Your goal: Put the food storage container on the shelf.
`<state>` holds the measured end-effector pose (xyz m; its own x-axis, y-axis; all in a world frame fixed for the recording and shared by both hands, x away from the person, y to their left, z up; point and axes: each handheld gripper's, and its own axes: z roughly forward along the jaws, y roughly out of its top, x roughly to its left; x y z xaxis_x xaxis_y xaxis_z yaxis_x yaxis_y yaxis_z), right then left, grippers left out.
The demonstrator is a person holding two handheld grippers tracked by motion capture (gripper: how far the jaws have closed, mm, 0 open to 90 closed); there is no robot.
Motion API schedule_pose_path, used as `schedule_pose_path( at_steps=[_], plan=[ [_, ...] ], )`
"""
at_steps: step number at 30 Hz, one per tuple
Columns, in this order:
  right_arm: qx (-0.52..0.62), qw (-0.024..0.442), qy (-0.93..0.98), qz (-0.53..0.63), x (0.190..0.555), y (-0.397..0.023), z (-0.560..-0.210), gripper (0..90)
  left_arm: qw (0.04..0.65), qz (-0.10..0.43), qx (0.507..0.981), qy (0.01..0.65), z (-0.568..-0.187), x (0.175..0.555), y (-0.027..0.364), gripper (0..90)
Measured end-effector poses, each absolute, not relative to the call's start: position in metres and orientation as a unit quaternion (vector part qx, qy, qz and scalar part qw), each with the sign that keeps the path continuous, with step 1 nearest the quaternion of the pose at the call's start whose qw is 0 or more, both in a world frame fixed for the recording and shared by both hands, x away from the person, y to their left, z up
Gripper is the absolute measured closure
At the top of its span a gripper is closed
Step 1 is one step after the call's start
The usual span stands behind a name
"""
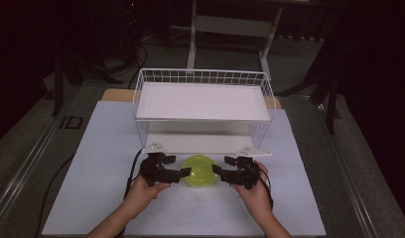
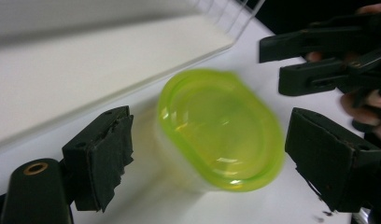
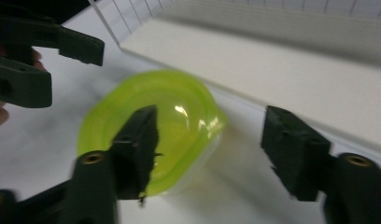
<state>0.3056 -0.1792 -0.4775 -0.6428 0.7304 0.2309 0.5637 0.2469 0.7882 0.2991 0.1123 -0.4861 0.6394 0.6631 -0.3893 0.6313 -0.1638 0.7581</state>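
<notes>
A translucent lime-green bowl sits on the white table between my two grippers, just in front of the wire rack. My left gripper comes at it from the left and my right gripper from the right, both close to its rim. In the left gripper view the bowl lies between the wide-apart jaws of the open left gripper. In the right gripper view the right gripper is open, and the bowl lies mostly behind its left jaw. Neither gripper holds the bowl.
A white wire rack with an upper shelf stands at the back of the white tabletop. Its lower board runs just behind the bowl. Dark floor and table legs surround the table.
</notes>
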Motion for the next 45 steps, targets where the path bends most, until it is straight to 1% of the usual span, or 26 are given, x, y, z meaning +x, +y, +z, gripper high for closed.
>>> schedule_pose_path(
  at_steps=[3, 4, 6, 9, 10, 11, 12, 13, 15, 16, 18, 21, 25, 28, 30, 34, 36, 45],
  plan=[
    [0.426, 0.078, 0.785, 0.444, 0.308, -0.178, -0.481, 42.4, 0.476, 0.009, 0.763, 0.437, -0.492, 0.300, 0.113, 16.0],
    [0.431, 0.071, 0.782, 0.444, 0.309, -0.178, -0.482, 43.4, 0.473, 0.008, 0.762, 0.442, -0.494, 0.301, 0.113, 18.8],
    [0.441, 0.060, 0.778, 0.443, 0.310, -0.177, -0.484, 46.2, 0.475, -0.002, 0.757, 0.449, -0.497, 0.301, 0.114, 21.5],
    [0.457, 0.039, 0.773, 0.438, 0.313, -0.176, -0.487, 52.4, 0.475, -0.039, 0.748, 0.461, -0.501, 0.304, 0.115, 33.7],
    [0.463, 0.030, 0.771, 0.436, 0.313, -0.176, -0.488, 55.0, 0.472, -0.043, 0.748, 0.464, -0.502, 0.305, 0.115, 34.4],
    [0.466, 0.025, 0.772, 0.433, 0.314, -0.175, -0.489, 57.9, 0.471, -0.051, 0.748, 0.464, -0.503, 0.306, 0.116, 39.4],
    [0.471, 0.017, 0.769, 0.431, 0.314, -0.175, -0.489, 58.8, 0.470, -0.057, 0.748, 0.466, -0.504, 0.306, 0.116, 44.2],
    [0.474, 0.011, 0.769, 0.429, 0.315, -0.175, -0.490, 60.7, 0.470, -0.067, 0.748, 0.465, -0.505, 0.307, 0.116, 47.4],
    [0.472, 0.008, 0.773, 0.423, 0.315, -0.174, -0.492, 62.2, 0.466, -0.084, 0.750, 0.462, -0.507, 0.308, 0.116, 57.2],
    [0.471, 0.006, 0.775, 0.423, 0.315, -0.173, -0.493, 63.6, 0.463, -0.088, 0.752, 0.462, -0.508, 0.309, 0.116, 58.4],
    [0.464, 0.006, 0.778, 0.423, 0.313, -0.171, -0.493, 67.9, 0.466, -0.086, 0.753, 0.457, -0.507, 0.307, 0.114, 64.6],
    [0.462, 0.019, 0.781, 0.421, 0.309, -0.167, -0.490, 70.5, 0.461, -0.083, 0.750, 0.467, -0.505, 0.303, 0.113, 67.0],
    [0.467, 0.024, 0.774, 0.428, 0.304, -0.167, -0.489, 73.5, 0.464, -0.103, 0.731, 0.489, -0.504, 0.301, 0.115, 73.0],
    [0.468, 0.035, 0.770, 0.433, 0.299, -0.167, -0.486, 76.4, 0.470, -0.097, 0.727, 0.491, -0.502, 0.296, 0.115, 78.2],
    [0.468, 0.041, 0.769, 0.434, 0.297, -0.167, -0.483, 79.5, 0.461, -0.083, 0.737, 0.487, -0.500, 0.293, 0.112, 81.8],
    [0.462, 0.046, 0.776, 0.427, 0.296, -0.168, -0.481, 79.6, 0.463, -0.068, 0.739, 0.484, -0.495, 0.288, 0.109, 82.0],
    [0.457, 0.057, 0.777, 0.429, 0.294, -0.169, -0.477, 79.5, 0.469, -0.059, 0.739, 0.479, -0.489, 0.286, 0.108, 82.1],
    [0.436, 0.084, 0.775, 0.450, 0.287, -0.170, -0.447, 79.4, 0.481, -0.045, 0.739, 0.469, -0.459, 0.282, 0.109, 82.2]
  ],
)
